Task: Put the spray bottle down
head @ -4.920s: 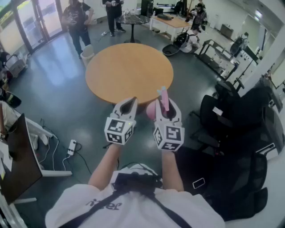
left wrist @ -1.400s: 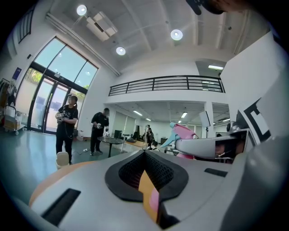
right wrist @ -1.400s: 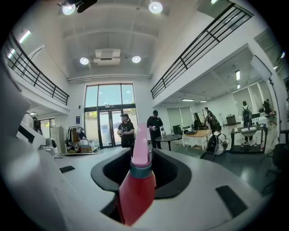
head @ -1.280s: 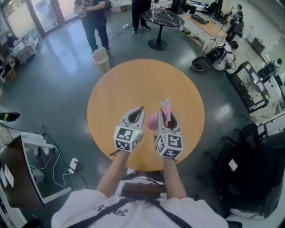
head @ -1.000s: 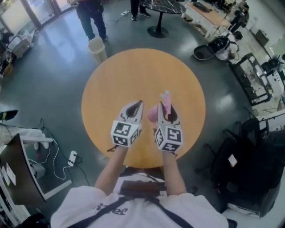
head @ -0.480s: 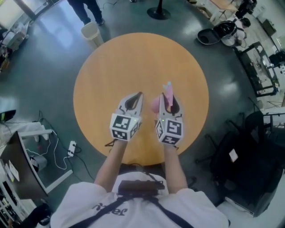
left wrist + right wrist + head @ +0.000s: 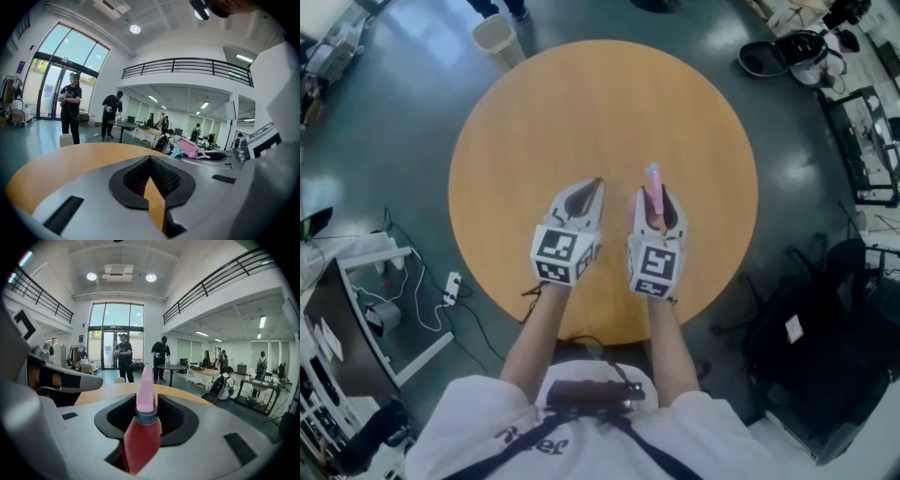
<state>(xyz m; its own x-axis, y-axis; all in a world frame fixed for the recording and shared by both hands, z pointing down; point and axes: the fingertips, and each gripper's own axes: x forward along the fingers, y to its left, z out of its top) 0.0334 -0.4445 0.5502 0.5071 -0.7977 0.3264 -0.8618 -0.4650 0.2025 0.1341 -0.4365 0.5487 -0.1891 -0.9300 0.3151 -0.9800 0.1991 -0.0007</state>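
Note:
My right gripper [image 7: 656, 201] is shut on a pink spray bottle [image 7: 652, 190], which stands upright between its jaws with the pale pink head on top. In the right gripper view the bottle [image 7: 141, 436] fills the gap of the right gripper [image 7: 145, 402], red body below, nozzle above. Both grippers hang side by side over the near half of the round wooden table [image 7: 581, 103]. My left gripper [image 7: 595, 185] is shut, its tips meeting, with nothing in it. The left gripper view shows the left gripper [image 7: 150, 160] and the bottle's head [image 7: 190, 147] off to its right.
A pale waste bin [image 7: 492, 37] stands on the floor beyond the table's far left edge. Black office chairs [image 7: 825, 356] crowd the right side. A desk with cables and a power strip [image 7: 450, 289] is at the left. Two people [image 7: 124, 356] stand far behind the table.
Both grippers have come down closer to the tabletop, still side by side. The bottle stays gripped upright in the right one. The table now lies squarely under the hands.

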